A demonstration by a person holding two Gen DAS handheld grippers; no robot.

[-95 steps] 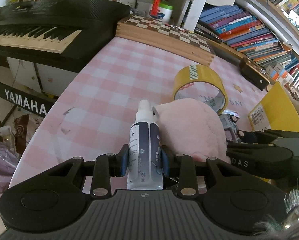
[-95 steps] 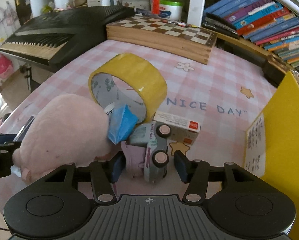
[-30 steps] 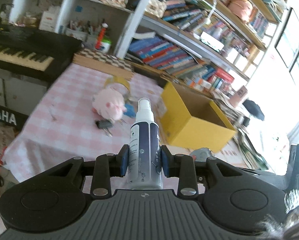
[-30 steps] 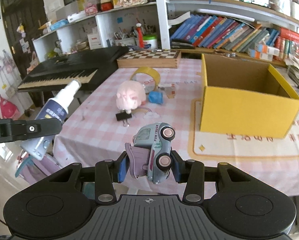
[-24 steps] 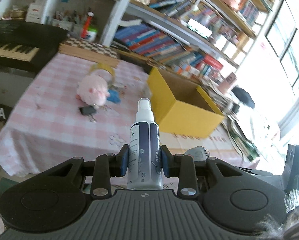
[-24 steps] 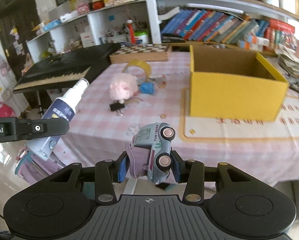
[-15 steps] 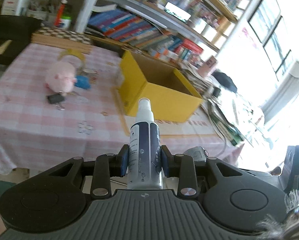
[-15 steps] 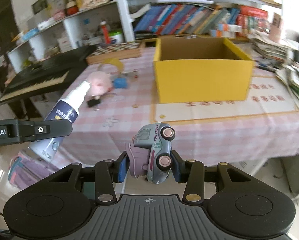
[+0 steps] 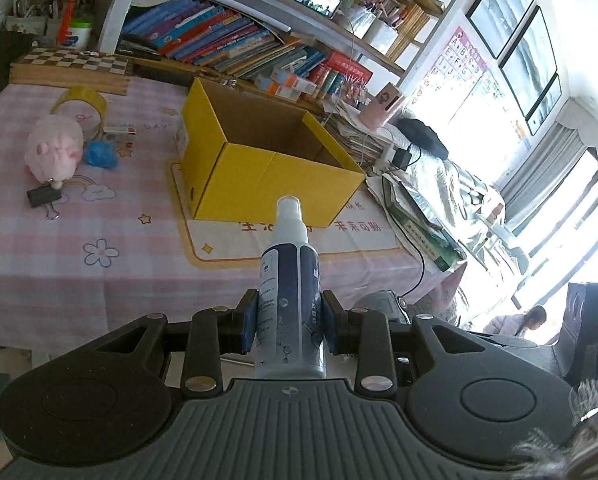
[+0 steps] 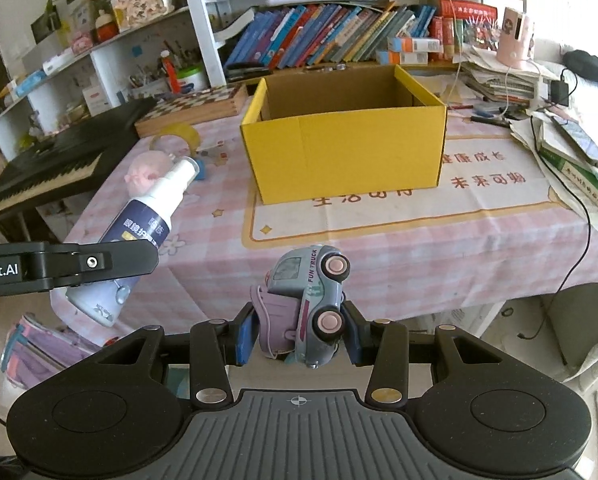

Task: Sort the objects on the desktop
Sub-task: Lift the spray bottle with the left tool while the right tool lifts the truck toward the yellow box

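Note:
My left gripper (image 9: 287, 326) is shut on a white and dark blue spray bottle (image 9: 290, 288), nozzle pointing forward; the same spray bottle (image 10: 139, 236) shows at the left of the right wrist view. My right gripper (image 10: 299, 334) is shut on a grey-blue toy truck (image 10: 309, 300) lying on its side, pink wheels to the right. Both grippers hang off the table's near edge. An open yellow cardboard box (image 10: 345, 152) stands on the pink checked tablecloth (image 10: 379, 236) ahead; the yellow box (image 9: 259, 172) looks empty inside.
On the table's left lie a pink plush pig (image 9: 53, 148), a yellow tape roll (image 9: 83, 102), a blue wad (image 9: 101, 154) and a black binder clip (image 9: 43, 197). A chessboard (image 10: 197, 106) and keyboard (image 10: 47, 164) sit behind. Books and papers (image 10: 571, 152) crowd the right edge.
Both grippers, still holding bottle and truck, have pulled back from the table and swung right, so the yellow box now sits straight ahead and the plush pile has shifted to the left.

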